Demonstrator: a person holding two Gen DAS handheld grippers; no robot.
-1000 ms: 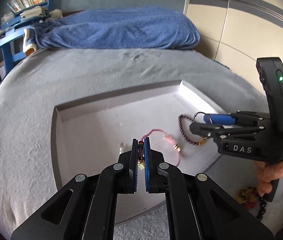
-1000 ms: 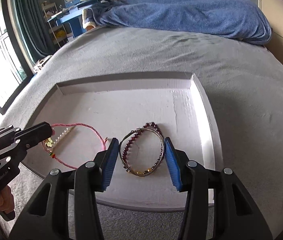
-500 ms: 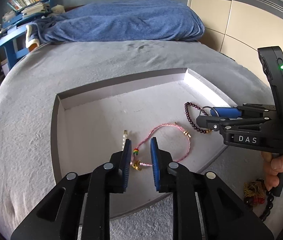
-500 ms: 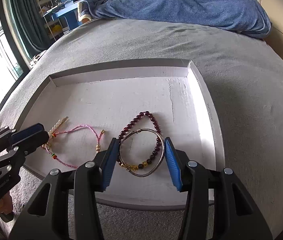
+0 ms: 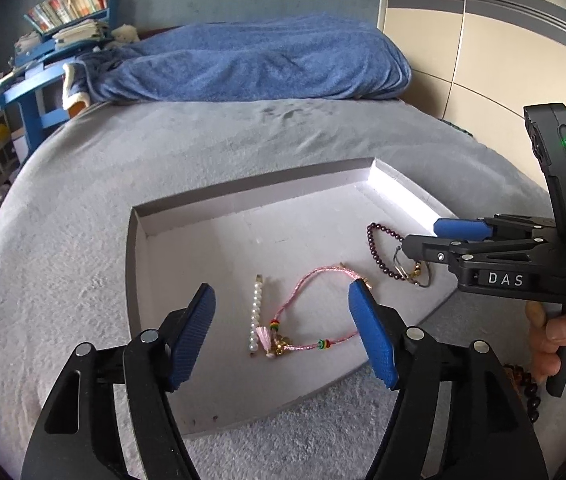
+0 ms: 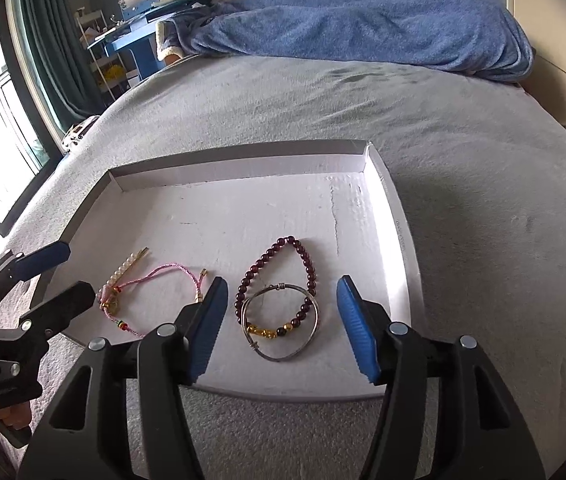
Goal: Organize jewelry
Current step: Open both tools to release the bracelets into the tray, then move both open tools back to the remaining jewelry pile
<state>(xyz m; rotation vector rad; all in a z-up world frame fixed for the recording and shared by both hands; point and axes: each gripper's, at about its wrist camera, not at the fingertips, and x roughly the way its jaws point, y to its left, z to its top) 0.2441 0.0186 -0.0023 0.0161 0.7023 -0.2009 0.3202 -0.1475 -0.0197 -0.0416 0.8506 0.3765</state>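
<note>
A shallow white tray [image 5: 187, 248] [image 6: 243, 168] lies on the grey bed. In it lie a pink cord bracelet [image 5: 303, 288] [image 6: 167, 274] beside a pearl hair clip [image 5: 255, 312] [image 6: 129, 266], a dark red bead bracelet [image 6: 283, 256] [image 5: 375, 250] and a thin silver bangle [image 6: 283, 356]. My left gripper [image 5: 281, 336] [image 6: 53, 276] is open and empty, hovering over the pink bracelet. My right gripper [image 6: 281, 324] [image 5: 427, 236] is open and empty, its fingers on either side of the bead bracelet and bangle, a little above them.
A blue blanket [image 5: 251, 64] [image 6: 363, 20] is heaped at the far end of the bed. A blue desk with books [image 5: 39, 76] stands at the back left. More dark beads [image 5: 523, 384] lie on the bed outside the tray, beside the right hand.
My left gripper has opened wide, let go of the pink bracelet and drawn back. The pink bracelet now lies in the tray. My right gripper has drawn back a little.
</note>
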